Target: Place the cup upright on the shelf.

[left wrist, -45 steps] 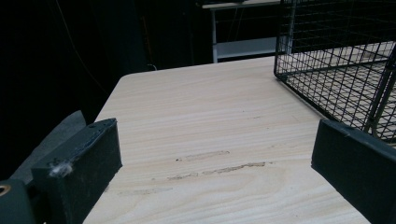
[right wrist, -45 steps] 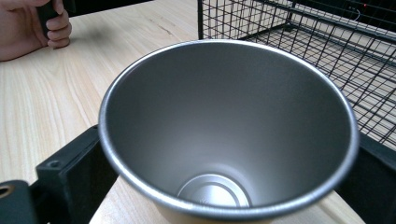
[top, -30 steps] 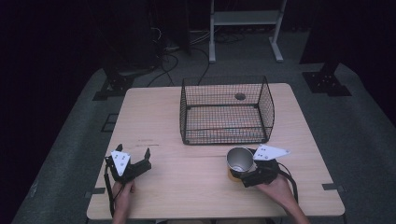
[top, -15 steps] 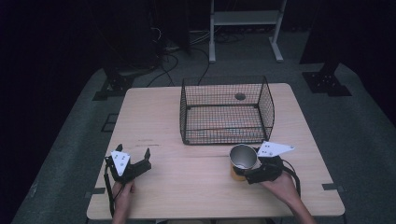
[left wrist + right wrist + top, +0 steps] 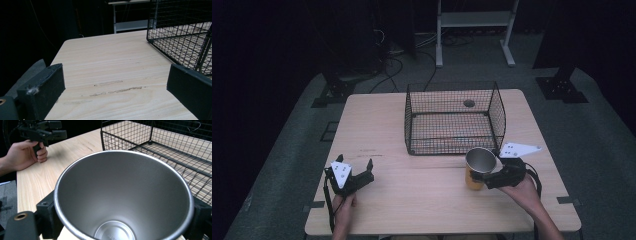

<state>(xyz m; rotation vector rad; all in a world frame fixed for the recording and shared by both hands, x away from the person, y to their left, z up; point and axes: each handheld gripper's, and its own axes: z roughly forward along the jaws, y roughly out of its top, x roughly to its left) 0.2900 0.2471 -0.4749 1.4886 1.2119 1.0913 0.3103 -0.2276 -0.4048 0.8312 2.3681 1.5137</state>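
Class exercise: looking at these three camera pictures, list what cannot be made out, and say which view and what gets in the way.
1. Whether the metal cup rests on the table or is lifted: in the right gripper view its own body hides the base.
2. The right gripper jaws' contact with the cup: in the right gripper view the rim covers them.
3. The small dark round thing beyond the wire basket: too small in the high view.

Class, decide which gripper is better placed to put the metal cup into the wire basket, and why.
Right. The right gripper already clasps the metal cup beside the wire basket; the left gripper is open, farther off.
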